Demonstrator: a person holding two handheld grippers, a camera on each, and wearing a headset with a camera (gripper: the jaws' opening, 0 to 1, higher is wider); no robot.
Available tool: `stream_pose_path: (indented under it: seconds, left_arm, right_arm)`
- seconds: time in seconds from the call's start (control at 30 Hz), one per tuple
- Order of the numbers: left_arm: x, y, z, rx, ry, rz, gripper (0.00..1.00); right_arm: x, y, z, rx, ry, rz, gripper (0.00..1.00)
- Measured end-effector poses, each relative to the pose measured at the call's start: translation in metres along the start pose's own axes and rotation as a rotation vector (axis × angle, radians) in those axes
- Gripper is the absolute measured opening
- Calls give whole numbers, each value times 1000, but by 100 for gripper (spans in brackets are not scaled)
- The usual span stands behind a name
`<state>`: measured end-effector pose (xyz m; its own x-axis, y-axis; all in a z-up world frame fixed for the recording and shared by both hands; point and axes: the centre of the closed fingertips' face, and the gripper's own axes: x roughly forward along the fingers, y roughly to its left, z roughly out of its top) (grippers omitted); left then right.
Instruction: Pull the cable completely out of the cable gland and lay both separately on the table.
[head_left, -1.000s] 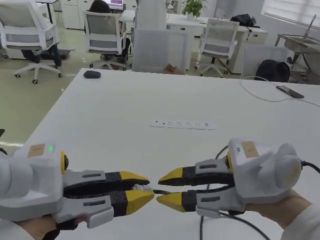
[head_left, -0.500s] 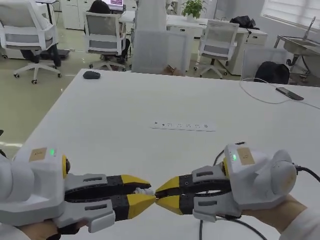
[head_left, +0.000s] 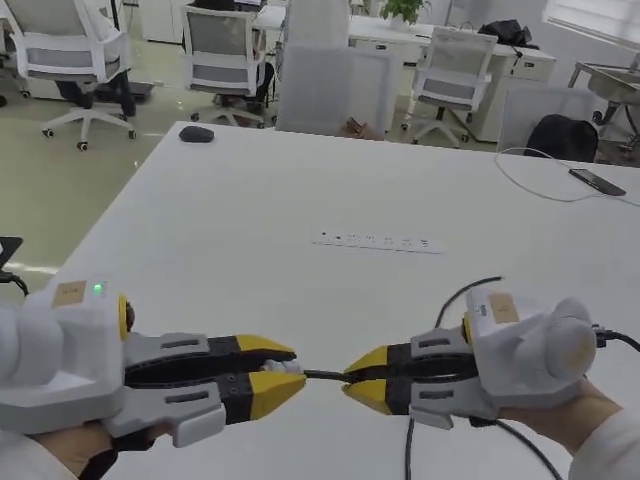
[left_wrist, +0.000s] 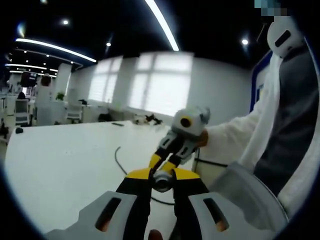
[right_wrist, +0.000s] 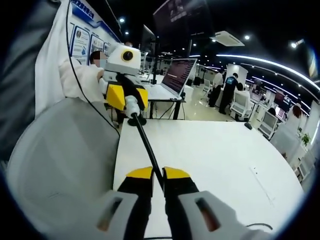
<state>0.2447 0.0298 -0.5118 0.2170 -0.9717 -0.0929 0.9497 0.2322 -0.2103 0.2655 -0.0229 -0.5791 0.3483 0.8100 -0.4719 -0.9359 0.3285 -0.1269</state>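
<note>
Cable gland (head_left: 282, 367): white, pinched between the yellow tips of the left gripper (head_left: 300, 370), right down by the near edge of the table (head_left: 250, 260). In the left gripper view it sits dead centre between the tips, which are clamped on it from both sides.

Cable (head_left: 325, 376): black. A short, straight, taut-looking bit bridges the gap from the gland to the right gripper (head_left: 350, 378).

Right gripper jaws: closed on the cable. In the right gripper view the cable runs straight out from between the tips to the gland in the other gripper.

Progress: I'd say mid-pull. The two grippers are apart and both grips look solid, but the cable end is in the gland, so it's not out yet. Left to do: finish the pull, then set gland and cable down separately. Nothing is on the table yet.

Slack: the rest of the cable loops on the table behind and under the right gripper.

Mid-table: a white power strip (head_left: 375, 242), well clear of the action.

Far end: a dark mouse (head_left: 196, 134) on the left and a phone (head_left: 597, 181) on the right, with office chairs (head_left: 222, 62) beyond the table.
</note>
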Motion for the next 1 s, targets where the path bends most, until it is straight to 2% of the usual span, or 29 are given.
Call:
stream_pose_path:
  seconds: [0.1,0.23,0.33,0.53,0.67,0.83,1.0]
  left_arm:
    - [0,-1,-3,0,16,0,16]
    - [1,-3,-3,-11,5,-8,16]
    - [1,-3,-4,-17,5,-7,16]
    - [3,-3,-13,-44,10,-5,16]
    - [3,-5,-18,-61,12,-2,16]
    - [4,-4,-25,-79,12,1,16]
    - [5,-5,-32,-102,19,5,16]
  right_arm:
    - [0,-7,-12,14,22,-18,5]
    - [1,-16,-28,38,60,-44,5]
    - [1,-28,-46,70,92,-84,5]
    - [5,-45,-83,111,178,-156,6]
    - [12,-48,-112,115,267,-139,6]
    - [23,-51,-141,137,340,-131,6]
    - [31,-47,-158,177,371,-117,6]
